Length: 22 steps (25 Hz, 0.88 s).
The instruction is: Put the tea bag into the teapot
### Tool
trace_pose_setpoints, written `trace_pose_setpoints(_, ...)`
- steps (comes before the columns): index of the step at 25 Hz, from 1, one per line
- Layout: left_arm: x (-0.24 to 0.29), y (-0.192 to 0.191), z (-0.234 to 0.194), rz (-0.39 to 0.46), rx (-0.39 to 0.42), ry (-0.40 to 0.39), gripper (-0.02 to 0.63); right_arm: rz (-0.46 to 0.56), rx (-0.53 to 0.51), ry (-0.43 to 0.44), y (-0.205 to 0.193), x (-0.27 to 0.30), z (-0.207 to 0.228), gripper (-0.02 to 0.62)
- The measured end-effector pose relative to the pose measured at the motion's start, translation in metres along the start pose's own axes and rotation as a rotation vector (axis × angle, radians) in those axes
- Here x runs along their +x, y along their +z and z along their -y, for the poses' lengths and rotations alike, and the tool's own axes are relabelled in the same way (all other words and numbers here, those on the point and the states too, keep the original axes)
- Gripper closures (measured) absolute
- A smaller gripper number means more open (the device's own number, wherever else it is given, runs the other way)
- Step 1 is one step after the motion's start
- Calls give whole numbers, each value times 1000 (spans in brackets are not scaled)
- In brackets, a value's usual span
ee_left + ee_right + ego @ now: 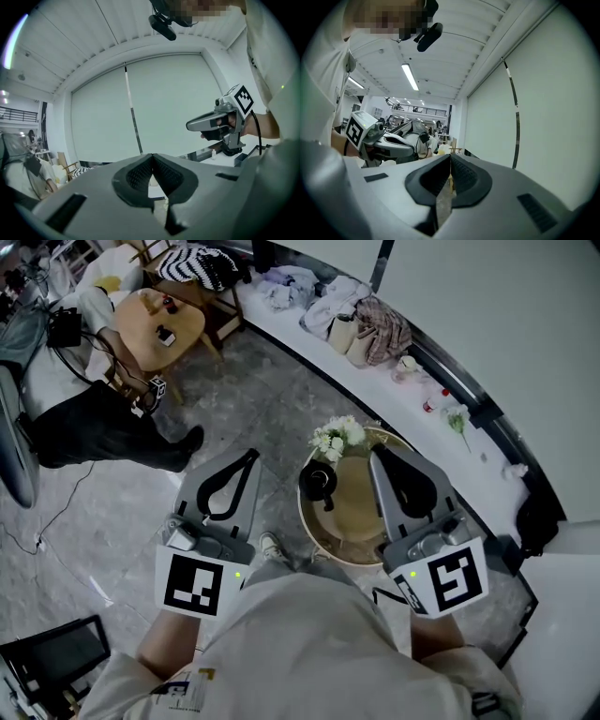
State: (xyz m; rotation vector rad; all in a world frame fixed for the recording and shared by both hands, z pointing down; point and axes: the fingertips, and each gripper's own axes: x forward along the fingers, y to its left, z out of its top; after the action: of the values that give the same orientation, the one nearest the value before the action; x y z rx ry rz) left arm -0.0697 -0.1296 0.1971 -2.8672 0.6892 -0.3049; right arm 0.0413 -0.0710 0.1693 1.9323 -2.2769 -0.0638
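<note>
A black teapot (319,482) stands on a small round wooden table (361,526), seen from above in the head view. No tea bag shows in any view. My left gripper (251,455) is held up left of the table, over the floor, with its jaws shut and nothing between them. My right gripper (375,452) hovers over the table just right of the teapot, also shut and empty. Both gripper views look level across the room: the left gripper (152,155) sees the right one (220,123), and the right gripper (450,157) sees the left one (389,140).
White flowers (337,437) sit at the table's far edge beside the teapot. A long white ledge (394,381) with bags and clothes curves along behind. A person in dark trousers (103,432) sits at far left near another wooden table (155,329).
</note>
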Motion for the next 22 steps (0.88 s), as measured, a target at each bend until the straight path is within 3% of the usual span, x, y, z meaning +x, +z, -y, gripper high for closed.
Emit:
trace_pose_setpoints(10, -5, -5, 10, -16, -45, -18, 598, -16, -6, 20, -5, -6, -7, 588)
trace_pose_setpoints(22, -8, -1, 12, -17, 0, -25, 598, -22, -19, 26, -9, -4, -12, 588)
